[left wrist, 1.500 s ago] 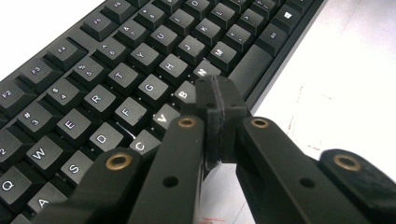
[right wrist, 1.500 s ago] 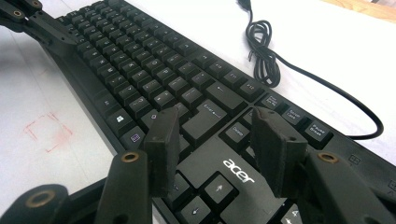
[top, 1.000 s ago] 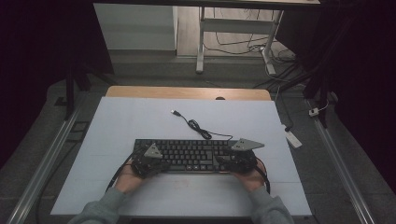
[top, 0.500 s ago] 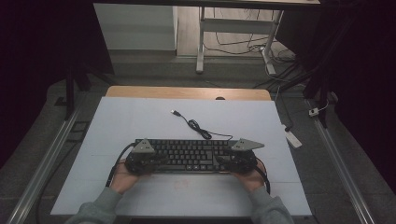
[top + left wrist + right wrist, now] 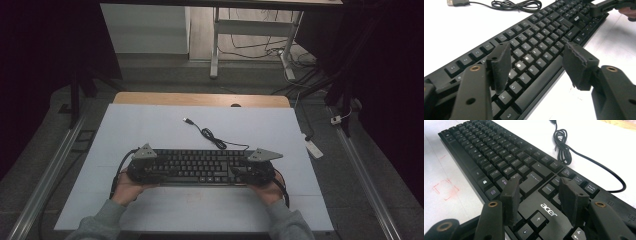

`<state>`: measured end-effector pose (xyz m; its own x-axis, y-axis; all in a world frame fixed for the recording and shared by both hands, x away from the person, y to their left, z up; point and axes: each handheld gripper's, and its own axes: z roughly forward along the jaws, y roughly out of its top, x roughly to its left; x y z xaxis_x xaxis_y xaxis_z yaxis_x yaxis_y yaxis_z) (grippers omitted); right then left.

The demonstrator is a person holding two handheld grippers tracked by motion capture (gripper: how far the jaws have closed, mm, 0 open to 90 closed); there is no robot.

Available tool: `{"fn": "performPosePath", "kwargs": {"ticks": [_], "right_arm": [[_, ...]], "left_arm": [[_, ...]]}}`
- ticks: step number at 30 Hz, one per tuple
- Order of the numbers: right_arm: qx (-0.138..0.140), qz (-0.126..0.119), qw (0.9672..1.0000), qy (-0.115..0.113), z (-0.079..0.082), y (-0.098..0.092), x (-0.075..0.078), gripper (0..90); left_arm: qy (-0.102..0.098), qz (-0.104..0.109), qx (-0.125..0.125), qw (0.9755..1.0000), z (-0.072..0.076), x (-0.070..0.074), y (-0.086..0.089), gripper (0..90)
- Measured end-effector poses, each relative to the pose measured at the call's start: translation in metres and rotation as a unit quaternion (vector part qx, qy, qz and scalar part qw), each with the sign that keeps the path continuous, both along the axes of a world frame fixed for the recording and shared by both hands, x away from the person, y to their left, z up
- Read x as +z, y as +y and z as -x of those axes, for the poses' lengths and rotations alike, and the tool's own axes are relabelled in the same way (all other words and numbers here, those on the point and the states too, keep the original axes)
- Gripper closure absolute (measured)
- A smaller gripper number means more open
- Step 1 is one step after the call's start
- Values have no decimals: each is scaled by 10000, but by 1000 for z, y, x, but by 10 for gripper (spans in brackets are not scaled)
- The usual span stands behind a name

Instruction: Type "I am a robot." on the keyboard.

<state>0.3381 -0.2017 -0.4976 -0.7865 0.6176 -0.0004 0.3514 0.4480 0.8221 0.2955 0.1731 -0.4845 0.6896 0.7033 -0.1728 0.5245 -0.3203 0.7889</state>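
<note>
A black Acer keyboard [image 5: 200, 167] lies flat on the white table [image 5: 150, 130], its cable coil [image 5: 210, 135] and USB plug [image 5: 188, 120] behind it. My left gripper [image 5: 157, 175] is at the keyboard's left end. Its jaws have just been opening and now stand wide apart a little above the keys [image 5: 541, 37], with nothing held in the left gripper [image 5: 537, 53]. My right gripper [image 5: 237, 172] is over the right end and is open. In the right gripper view, the right gripper [image 5: 540, 183] has its pads either side of the Acer logo [image 5: 548, 209].
The far right gripper [image 5: 606, 6] shows at the top of the left gripper view. A red pencilled square [image 5: 445, 188] marks the table in front of the keyboard. A wooden edge [image 5: 200, 99] borders the back. A white power strip [image 5: 312, 147] lies on the floor at the right.
My left gripper has opened its jaws, lifted slightly and drawn back toward the keyboard's left end. The right gripper and the keyboard have stayed put.
</note>
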Motion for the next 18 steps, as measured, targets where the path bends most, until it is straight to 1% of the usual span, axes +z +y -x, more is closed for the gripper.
{"fn": "performPosePath", "kwargs": {"ticks": [3,11,13,14,17,18], "right_arm": [[-2,-1,10000,-1,0,0,0,516],[-4,-5,10000,-10,0,0,0,516],[-9,2,10000,-7,0,0,0,516],[-12,2,10000,-2,0,0,0,516],[-16,18,10000,-2,0,0,0,516],[-10,-3,10000,3,0,0,0,516]], "left_arm": [[30,-2,65,10000,-1,0,2,361],[28,18,130,9999,-2,1,6,353],[32,8,179,9998,-2,1,7,349],[54,20,215,9998,-3,1,7,341],[73,-43,278,9996,-5,1,9,323],[110,-34,304,9995,-6,0,10,318]]}}
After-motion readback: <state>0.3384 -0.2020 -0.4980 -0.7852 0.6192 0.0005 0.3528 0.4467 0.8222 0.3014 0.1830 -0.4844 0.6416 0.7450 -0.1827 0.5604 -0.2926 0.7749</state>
